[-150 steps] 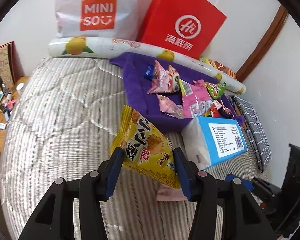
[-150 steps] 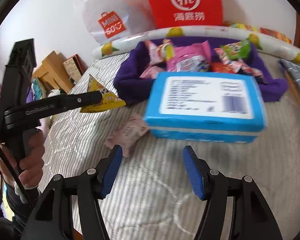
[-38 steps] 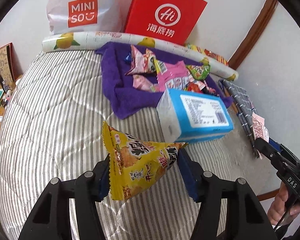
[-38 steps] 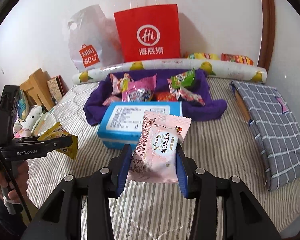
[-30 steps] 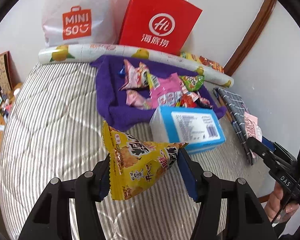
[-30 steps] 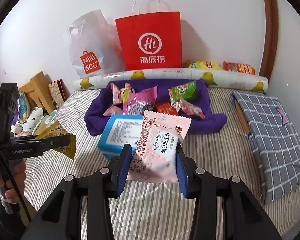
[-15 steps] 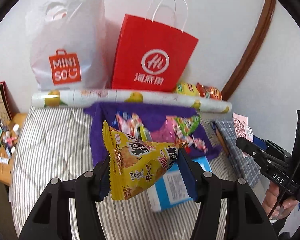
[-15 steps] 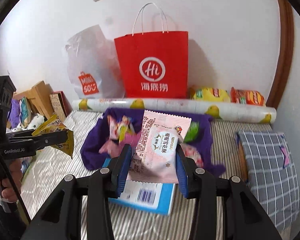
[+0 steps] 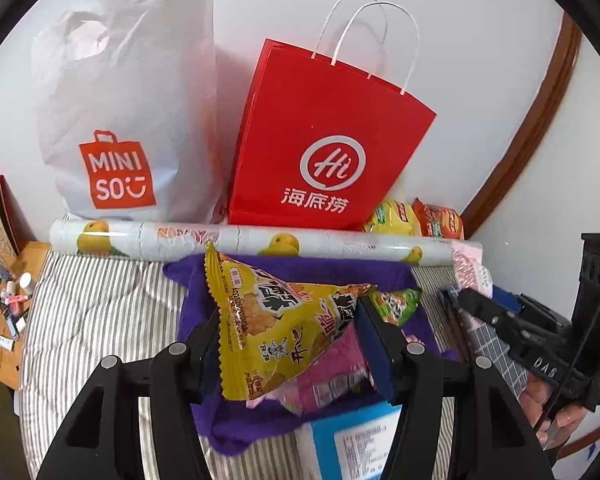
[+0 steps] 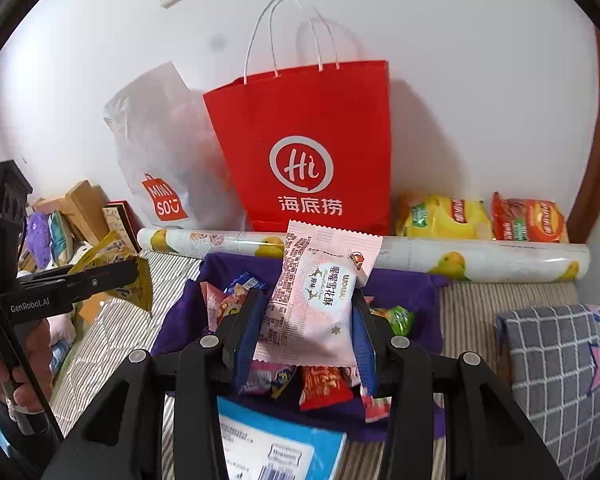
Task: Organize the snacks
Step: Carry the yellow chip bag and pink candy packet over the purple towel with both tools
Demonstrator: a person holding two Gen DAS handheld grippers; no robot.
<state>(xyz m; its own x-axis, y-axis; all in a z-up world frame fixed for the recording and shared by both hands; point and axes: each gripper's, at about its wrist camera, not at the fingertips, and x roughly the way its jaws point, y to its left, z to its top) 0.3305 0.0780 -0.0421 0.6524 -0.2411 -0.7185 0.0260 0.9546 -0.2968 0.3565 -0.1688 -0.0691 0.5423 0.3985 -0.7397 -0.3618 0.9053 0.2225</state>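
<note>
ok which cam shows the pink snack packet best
The right wrist view: the pink snack packet sits centred between the right gripper pads, print readable. The left wrist view catches only its pink edge.

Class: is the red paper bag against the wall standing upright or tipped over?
Upright: the red paper bag stands on its base against the wall, handles pointing up.

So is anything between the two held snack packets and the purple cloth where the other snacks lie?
Nothing visible blocks them. The yellow triangular snack packet in the left gripper and the pink snack packet in the right gripper both hang in open air above the purple cloth.
</note>
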